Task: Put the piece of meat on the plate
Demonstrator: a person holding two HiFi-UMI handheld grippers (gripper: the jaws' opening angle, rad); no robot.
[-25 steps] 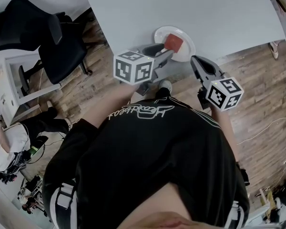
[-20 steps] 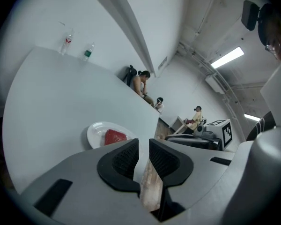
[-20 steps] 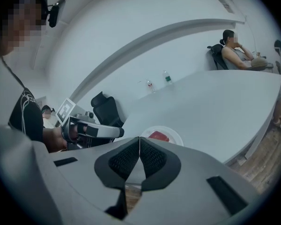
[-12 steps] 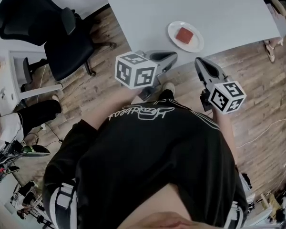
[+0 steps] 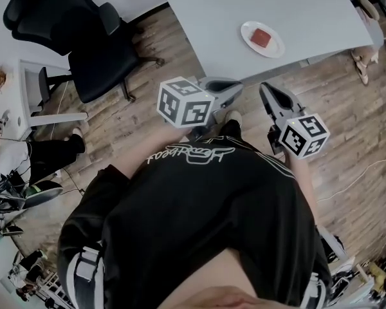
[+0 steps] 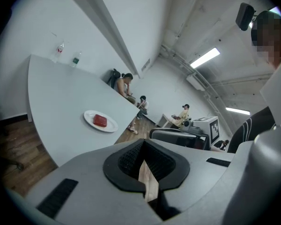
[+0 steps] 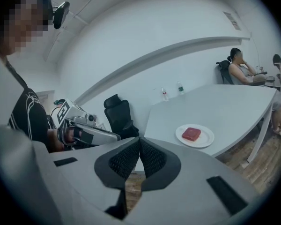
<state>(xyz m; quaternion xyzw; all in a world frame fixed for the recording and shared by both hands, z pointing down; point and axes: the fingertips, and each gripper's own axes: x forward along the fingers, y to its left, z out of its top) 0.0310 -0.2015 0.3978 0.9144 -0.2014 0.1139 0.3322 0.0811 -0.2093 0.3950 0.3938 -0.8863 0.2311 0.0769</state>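
A red piece of meat point(image 5: 261, 37) lies on a white plate point(image 5: 275, 46) near the front edge of the grey table point(image 5: 231, 11). It also shows in the left gripper view, meat point(image 6: 100, 120) on the plate point(image 6: 110, 125), and in the right gripper view, meat point(image 7: 191, 134) on the plate point(image 7: 206, 139). My left gripper point(image 5: 235, 89) hangs over the wooden floor, well short of the table, shut and empty point(image 6: 143, 146). My right gripper point(image 5: 265, 90) is beside it, also shut with nothing between its pads point(image 7: 139, 143). Neither gripper touches the plate.
A black office chair point(image 5: 83, 37) stands left of the table on the wooden floor point(image 5: 347, 102). A small white desk point(image 5: 32, 95) is at the far left. Two bottles point(image 6: 61, 50) stand at the table's far end. People sit beyond the table point(image 6: 126, 86).
Both grippers have drawn back from the plate toward the body, and the view has backed off with them. The left jaws, open by the plate before, are now shut. The meat stays on the plate.
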